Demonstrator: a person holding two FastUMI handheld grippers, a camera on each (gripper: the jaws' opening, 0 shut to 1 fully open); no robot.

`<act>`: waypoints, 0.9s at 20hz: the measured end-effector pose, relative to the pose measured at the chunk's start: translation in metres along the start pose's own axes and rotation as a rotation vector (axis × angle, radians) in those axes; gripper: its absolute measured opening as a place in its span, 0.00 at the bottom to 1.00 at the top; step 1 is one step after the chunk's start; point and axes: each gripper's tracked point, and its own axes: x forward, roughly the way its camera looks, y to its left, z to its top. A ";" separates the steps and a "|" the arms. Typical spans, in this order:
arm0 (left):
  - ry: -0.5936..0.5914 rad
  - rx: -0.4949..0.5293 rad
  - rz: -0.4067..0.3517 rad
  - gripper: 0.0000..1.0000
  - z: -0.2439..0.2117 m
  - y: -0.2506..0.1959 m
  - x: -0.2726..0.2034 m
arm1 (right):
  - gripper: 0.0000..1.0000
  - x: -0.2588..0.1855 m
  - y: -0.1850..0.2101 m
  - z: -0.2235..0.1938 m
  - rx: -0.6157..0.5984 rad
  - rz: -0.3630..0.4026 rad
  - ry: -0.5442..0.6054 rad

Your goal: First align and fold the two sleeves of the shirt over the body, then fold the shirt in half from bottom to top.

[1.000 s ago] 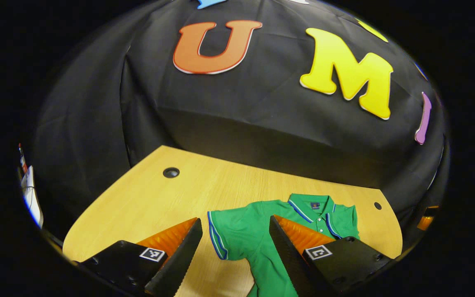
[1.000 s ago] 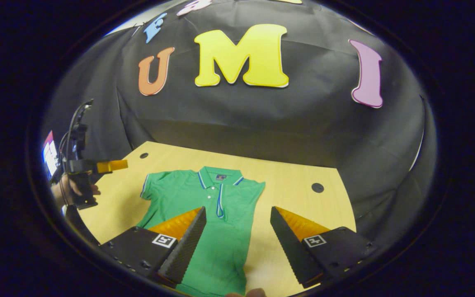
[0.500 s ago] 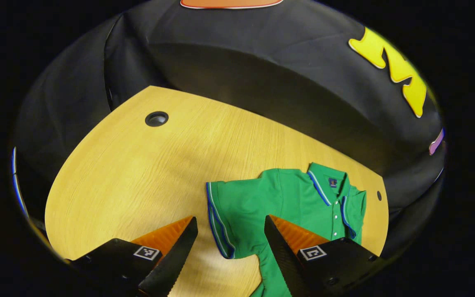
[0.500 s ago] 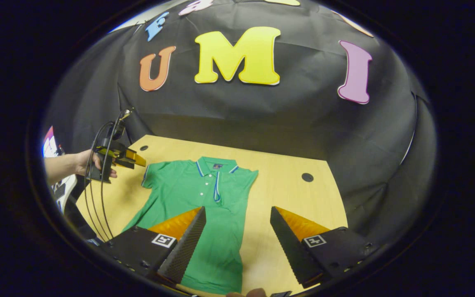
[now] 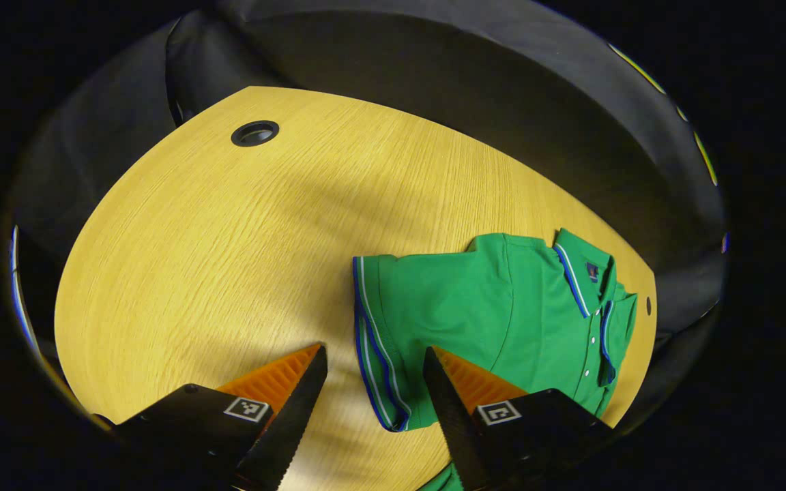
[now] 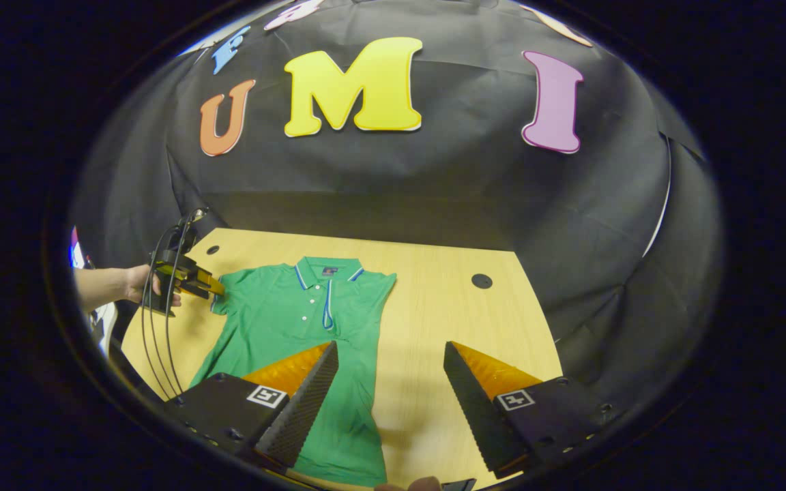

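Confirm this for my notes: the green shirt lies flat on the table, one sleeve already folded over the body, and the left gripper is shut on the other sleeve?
Not quite. In the left gripper view the left gripper is open, its fingers straddling the sleeve of the green shirt without pressing it. The rest stands.

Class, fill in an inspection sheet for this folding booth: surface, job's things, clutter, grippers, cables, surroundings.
Surface: wooden table with round holes.
Job's things: green shirt lying flat, front up; its far sleeve spread out, unfolded.
Clutter: nothing seen.
Grippers: left hand-held gripper open, straddling the sleeve's cuff; right hand-held gripper open above the shirt's lower part.
Cables: black cables hang from the left hand-held gripper.
Surroundings: black cloth wall.
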 end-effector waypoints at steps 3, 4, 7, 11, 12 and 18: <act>0.036 0.130 0.079 0.90 -0.007 -0.002 0.004 | 0.98 0.003 0.004 -0.002 0.005 0.005 0.009; 0.044 0.157 0.082 0.87 -0.007 -0.006 0.004 | 0.98 0.005 0.008 -0.004 0.005 0.012 0.012; 0.055 0.177 0.063 0.54 -0.006 -0.019 0.004 | 0.99 0.006 0.010 -0.009 0.010 0.017 0.022; 0.068 0.203 0.038 0.17 -0.005 -0.025 0.005 | 0.98 0.009 0.001 -0.017 0.048 0.008 0.036; 0.070 0.208 0.031 0.12 -0.004 -0.025 0.006 | 0.96 0.009 -0.002 -0.018 0.058 0.004 0.036; -0.013 0.210 -0.002 0.06 0.015 -0.032 -0.007 | 0.95 0.003 -0.024 -0.013 0.053 -0.055 0.004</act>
